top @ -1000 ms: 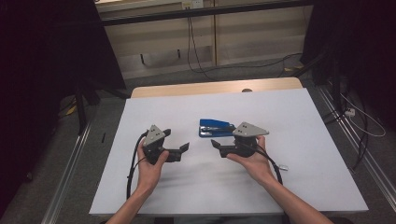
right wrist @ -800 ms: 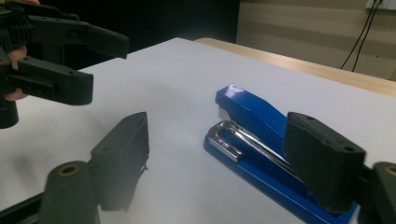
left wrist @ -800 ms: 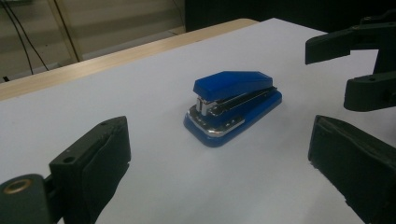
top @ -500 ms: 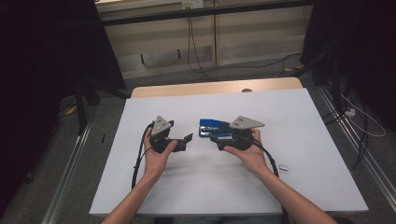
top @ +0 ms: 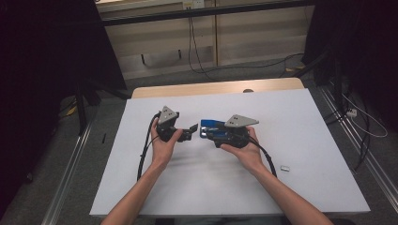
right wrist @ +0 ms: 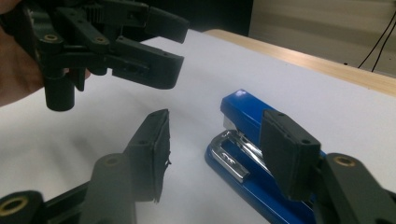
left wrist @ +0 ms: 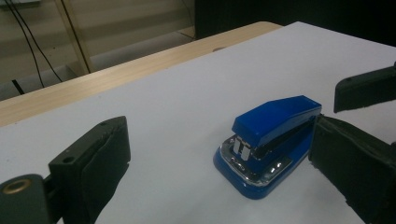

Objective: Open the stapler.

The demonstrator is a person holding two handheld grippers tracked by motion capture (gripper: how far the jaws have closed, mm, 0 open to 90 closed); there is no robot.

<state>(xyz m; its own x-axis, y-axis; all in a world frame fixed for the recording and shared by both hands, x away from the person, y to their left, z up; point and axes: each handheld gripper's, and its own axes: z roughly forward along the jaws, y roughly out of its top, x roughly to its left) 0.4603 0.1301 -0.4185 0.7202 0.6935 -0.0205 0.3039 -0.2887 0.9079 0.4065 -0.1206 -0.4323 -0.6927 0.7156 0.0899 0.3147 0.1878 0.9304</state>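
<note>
Stapler (top: 212, 126) wants squaring between the right tongs (right wrist: 215, 154), parted and just closing beside it; left tongs (left wrist: 219, 154) gape clear.

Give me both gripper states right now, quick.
Left gripper: open, holding nothing; the blue stapler sits ahead between its jaws, untouched.
Right gripper: open, jaws have just been closing, beside the stapler, not gripping it.
</note>
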